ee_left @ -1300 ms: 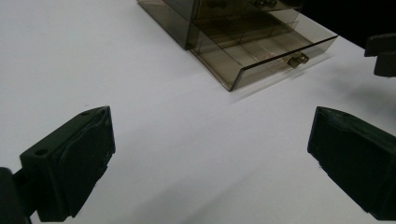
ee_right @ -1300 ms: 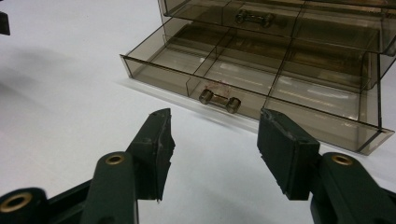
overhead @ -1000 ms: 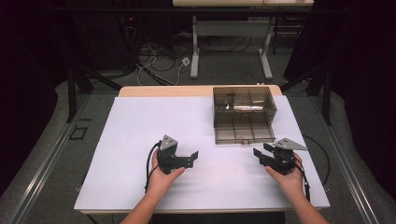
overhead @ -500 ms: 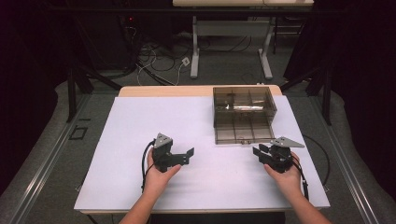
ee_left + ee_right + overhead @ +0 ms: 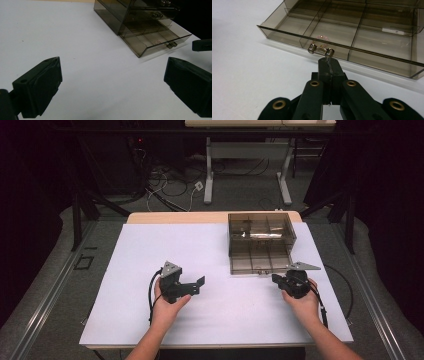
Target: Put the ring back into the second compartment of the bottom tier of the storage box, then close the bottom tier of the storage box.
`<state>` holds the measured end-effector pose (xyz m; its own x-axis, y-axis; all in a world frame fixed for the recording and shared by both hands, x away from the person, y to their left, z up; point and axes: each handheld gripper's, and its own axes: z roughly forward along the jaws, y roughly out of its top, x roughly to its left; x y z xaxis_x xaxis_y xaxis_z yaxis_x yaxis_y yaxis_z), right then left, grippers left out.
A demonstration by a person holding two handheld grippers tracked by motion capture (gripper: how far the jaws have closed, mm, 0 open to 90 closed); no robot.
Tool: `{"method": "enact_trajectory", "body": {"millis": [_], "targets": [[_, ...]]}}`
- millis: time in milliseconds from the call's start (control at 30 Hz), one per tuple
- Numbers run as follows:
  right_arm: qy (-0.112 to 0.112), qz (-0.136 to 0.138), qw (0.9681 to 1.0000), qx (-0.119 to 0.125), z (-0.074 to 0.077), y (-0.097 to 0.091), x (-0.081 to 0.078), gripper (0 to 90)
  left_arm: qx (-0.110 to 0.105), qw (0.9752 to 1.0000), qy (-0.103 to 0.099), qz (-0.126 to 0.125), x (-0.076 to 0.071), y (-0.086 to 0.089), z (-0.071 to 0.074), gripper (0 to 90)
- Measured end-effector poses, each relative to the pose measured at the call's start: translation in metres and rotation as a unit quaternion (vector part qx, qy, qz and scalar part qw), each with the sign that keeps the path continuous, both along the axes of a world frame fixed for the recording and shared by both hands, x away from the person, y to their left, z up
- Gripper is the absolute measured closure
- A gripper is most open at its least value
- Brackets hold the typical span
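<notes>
The white tabletop [image 5: 150, 255] carries a smoky clear drawer box [image 5: 260, 232] at its far right, its bottom drawer [image 5: 352, 40] pulled out. The left gripper [image 5: 192, 287] rests mid-table, fingers wide open on nothing. The right gripper [image 5: 329, 65] has just closed; its fingers meet empty just short of the drawer handle [image 5: 321, 50].

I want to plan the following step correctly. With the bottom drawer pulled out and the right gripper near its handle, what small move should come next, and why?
Probably nudge the right gripper forward against the handle to push the drawer in. Its jaws have just been closing and are now shut with nothing between them, tips just short of the handle, so they suit pushing, not gripping. The left gripper waits open, apart from the box.
</notes>
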<state>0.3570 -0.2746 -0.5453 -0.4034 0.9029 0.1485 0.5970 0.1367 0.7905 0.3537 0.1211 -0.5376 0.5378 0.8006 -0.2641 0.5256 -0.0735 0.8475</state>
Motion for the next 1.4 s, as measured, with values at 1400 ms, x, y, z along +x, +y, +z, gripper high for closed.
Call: {"method": "enact_trajectory", "body": {"millis": [1400], "targets": [[0.059, -0.027, 0.9979, 0.002, -0.009, 0.0, 0.03, 90.0, 0.002, 1.0, 0.005, 0.004, 0.001, 0.001, -0.002, 2.1]]}}
